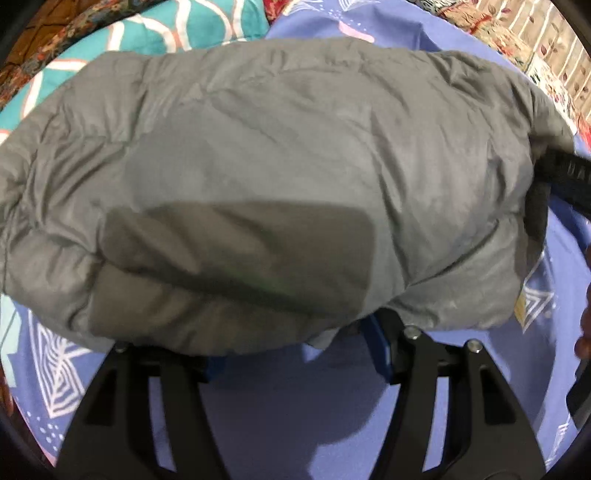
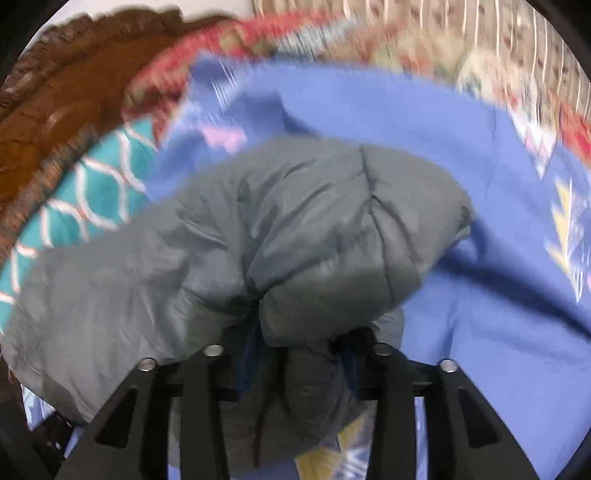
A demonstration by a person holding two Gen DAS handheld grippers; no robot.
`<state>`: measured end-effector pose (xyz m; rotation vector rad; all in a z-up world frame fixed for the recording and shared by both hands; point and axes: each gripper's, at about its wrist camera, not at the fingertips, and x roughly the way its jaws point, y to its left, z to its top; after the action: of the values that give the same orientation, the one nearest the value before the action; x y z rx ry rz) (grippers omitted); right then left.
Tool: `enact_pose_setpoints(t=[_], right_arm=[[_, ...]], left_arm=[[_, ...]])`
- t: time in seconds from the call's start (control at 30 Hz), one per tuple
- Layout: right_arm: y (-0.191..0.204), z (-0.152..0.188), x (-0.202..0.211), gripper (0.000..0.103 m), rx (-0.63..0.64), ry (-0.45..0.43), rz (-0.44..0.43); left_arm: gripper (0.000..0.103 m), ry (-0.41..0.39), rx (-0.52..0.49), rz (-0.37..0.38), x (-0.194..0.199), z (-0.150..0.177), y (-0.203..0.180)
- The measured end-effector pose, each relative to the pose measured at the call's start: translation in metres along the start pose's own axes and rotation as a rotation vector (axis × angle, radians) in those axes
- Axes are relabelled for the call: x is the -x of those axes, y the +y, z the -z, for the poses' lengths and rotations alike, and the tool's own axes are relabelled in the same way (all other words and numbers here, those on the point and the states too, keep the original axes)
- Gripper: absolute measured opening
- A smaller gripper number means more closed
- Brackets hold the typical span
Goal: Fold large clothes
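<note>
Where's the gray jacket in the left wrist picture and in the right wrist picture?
Left wrist: the jacket fills most of the picture, its near edge over the claw.
Right wrist: the jacket lies centre and lower left, a bunched fold between the claw's fingers.
Shared landmark: the teal patterned cloth, beyond the jacket at left.

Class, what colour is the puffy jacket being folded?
Plain grey. The puffy jacket shows best in the left wrist view, lying on a blue patterned sheet.

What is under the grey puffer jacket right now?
The grey puffer jacket lies on a blue patterned bedsheet, which shows around its edges. Whatever sits directly beneath the jacket's bulk is covered, so I cannot tell.
</note>
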<state>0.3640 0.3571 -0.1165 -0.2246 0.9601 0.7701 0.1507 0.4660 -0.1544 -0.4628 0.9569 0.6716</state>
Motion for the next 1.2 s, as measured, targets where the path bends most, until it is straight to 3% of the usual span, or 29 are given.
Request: enact_pose_setpoints(t=[0.1, 0.23, 0.4, 0.7, 0.9, 1.1, 1.2], right_arm=[[-0.026, 0.019, 0.019, 0.079, -0.145, -0.024, -0.081], [-0.051, 0.058, 0.075, 0.088, -0.323, -0.104, -0.179], [-0.023, 0.124, 0.136, 0.088, -0.227, -0.091, -0.174], [0.043, 0.259, 0.219, 0.088, -0.082, -0.037, -0.146], [0.067, 0.311, 0.256, 0.088, -0.066, -0.029, -0.157], [0.072, 0.342, 0.279, 0.088, -0.076, 0.008, -0.159], [0.065, 0.348, 0.295, 0.088, -0.12, -0.031, -0.155]], left_arm=[[0.06, 0.018, -0.003, 0.028, 0.015, 0.015, 0.003], [0.06, -0.005, 0.066, 0.047, 0.058, 0.045, 0.027], [0.06, -0.057, 0.092, 0.0, 0.113, 0.083, 0.044], [0.061, -0.194, 0.013, -0.117, 0.207, 0.148, 0.051], [0.073, -0.248, -0.035, -0.162, 0.255, 0.184, 0.042], [0.093, -0.289, -0.083, -0.161, 0.286, 0.209, 0.035], [0.093, -0.315, -0.11, -0.162, 0.3, 0.22, 0.027]])
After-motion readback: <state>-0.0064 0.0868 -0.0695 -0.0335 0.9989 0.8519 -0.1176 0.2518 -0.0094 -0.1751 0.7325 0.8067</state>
